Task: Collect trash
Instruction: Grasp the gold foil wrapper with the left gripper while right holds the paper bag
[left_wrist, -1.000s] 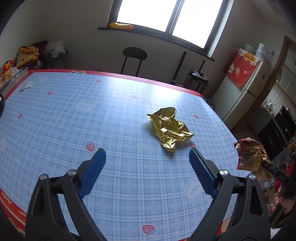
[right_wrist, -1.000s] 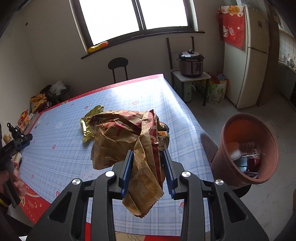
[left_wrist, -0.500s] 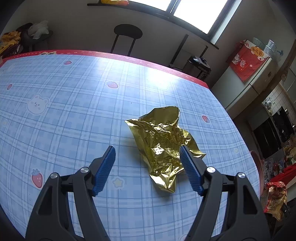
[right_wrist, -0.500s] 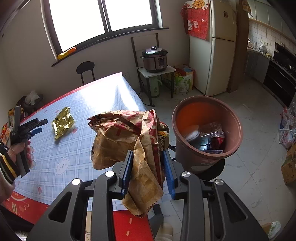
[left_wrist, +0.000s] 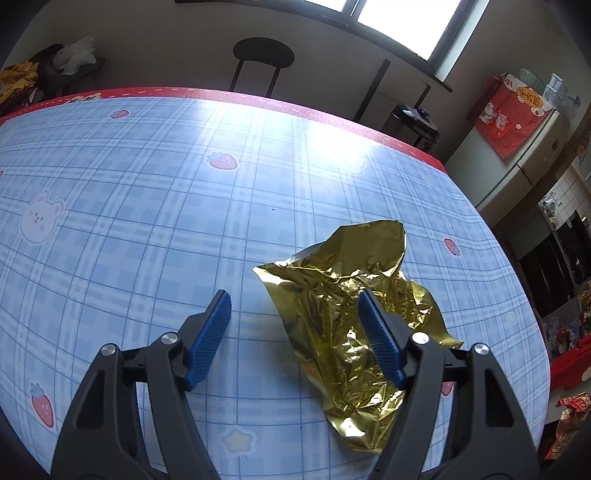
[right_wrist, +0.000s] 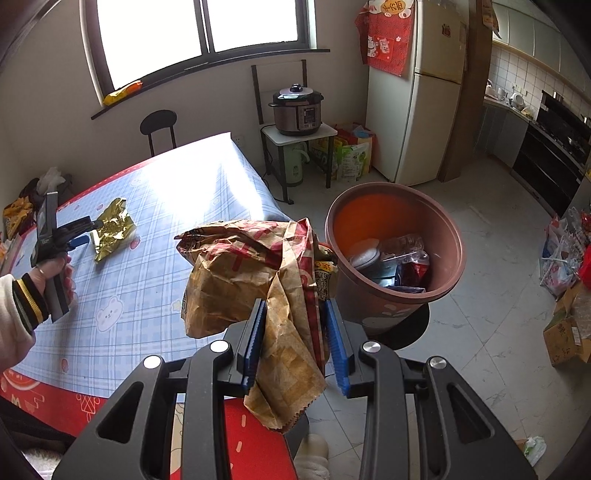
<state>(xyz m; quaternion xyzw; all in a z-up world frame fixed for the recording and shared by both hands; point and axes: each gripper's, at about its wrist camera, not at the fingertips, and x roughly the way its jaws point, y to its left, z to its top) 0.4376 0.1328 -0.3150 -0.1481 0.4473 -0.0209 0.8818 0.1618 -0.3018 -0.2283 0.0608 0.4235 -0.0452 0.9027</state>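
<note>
The right jaw of the left gripper (left_wrist: 294, 308) hides part of the gold foil wrapper (left_wrist: 332, 317). The brown paper bag (right_wrist: 255, 280) covers the bin (right_wrist: 436, 225) rim at nine o'clock. Items inside the bin are too jumbled to name. The table (left_wrist: 147, 206) is cut off at six o'clock.

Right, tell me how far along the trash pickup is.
Done: some trash already lies in the bin. In hand: the right tongs are shut on a paper bag, held near the bin but not over it. The left tongs are open, straddling part of the gold wrapper on the table. Left: drop the bag in, then grip and bin the wrapper.
</note>
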